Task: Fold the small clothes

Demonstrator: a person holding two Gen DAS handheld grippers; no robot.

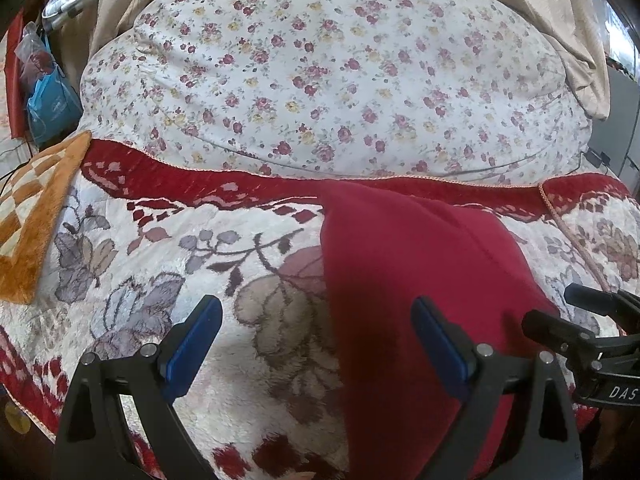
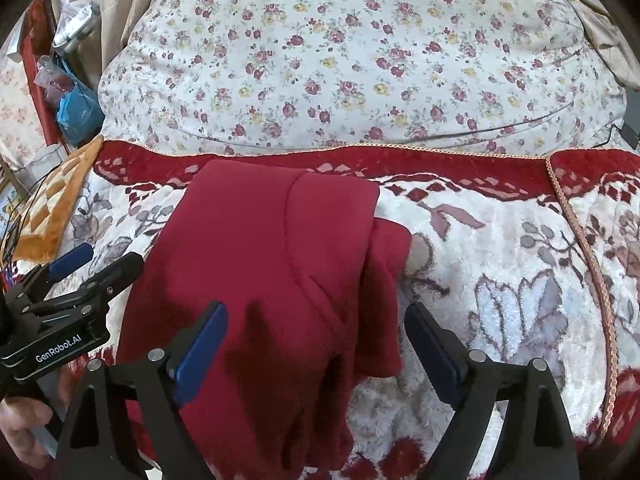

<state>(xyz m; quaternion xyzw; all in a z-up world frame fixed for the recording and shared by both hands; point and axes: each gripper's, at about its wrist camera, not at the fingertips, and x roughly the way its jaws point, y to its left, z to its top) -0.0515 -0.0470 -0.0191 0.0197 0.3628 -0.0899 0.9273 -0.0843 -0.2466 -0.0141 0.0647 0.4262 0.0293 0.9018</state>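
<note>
A dark red garment [image 2: 280, 260] lies folded lengthwise on the plush floral blanket [image 2: 500, 280], a smaller flap [image 2: 384, 300] sticking out on its right. My right gripper [image 2: 316, 320] hovers open over the garment's near part, blue pads wide apart and pressing on nothing. My left gripper [image 1: 316, 316] is open too, straddling the garment's left edge [image 1: 332, 300] above the blanket [image 1: 160, 260]. The garment [image 1: 420, 260] fills the right of the left wrist view. Each gripper shows in the other's view: the right gripper [image 1: 568, 320] at the right edge, the left gripper [image 2: 104, 260] at the left.
A large floral-print duvet or pillow [image 1: 320, 72] is heaped behind the blanket. An orange checked mat [image 1: 36, 216] lies at the left. Plastic bags [image 2: 76, 108] and cables sit by a beige curtain [image 1: 120, 8] at far left. A hand [image 2: 24, 420] holds the left gripper.
</note>
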